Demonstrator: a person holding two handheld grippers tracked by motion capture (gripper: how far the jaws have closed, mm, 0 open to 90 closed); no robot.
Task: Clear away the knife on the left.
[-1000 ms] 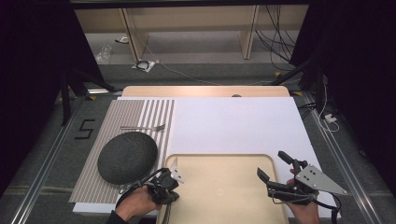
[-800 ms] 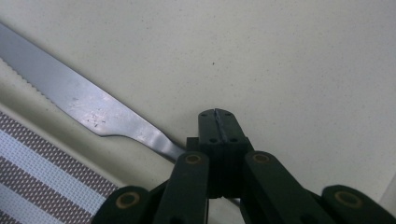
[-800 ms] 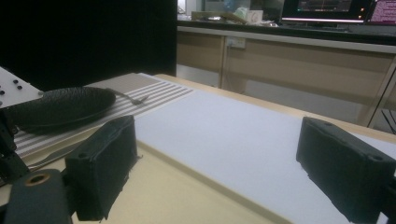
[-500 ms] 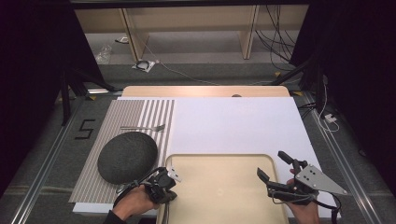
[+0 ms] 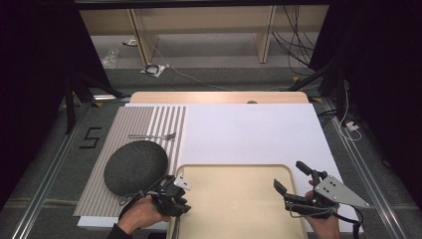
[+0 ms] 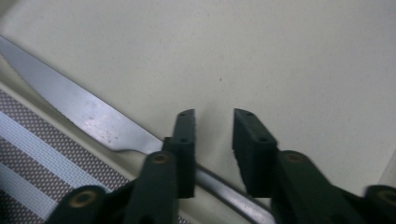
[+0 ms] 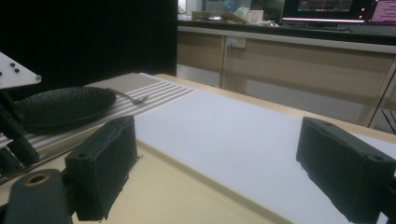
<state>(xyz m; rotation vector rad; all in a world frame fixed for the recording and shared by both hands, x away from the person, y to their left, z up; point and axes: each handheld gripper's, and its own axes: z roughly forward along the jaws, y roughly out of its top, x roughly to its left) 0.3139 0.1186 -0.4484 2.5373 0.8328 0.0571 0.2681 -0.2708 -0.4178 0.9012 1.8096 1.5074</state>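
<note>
While a dark round textured plate sits on the striped placemat, the left hand-held gripper hovers with jaws apart over a silver table knife at the beige tray's left edge; the right hand-held gripper gapes wide, empty.

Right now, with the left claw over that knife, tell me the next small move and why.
Probably lower the left claw slightly and shift it over the silver table knife, then close. Its jaws stand open, and the knife passes under one jaw rather than between them, lying along the edge of the cream tray beside the striped placemat.
</note>
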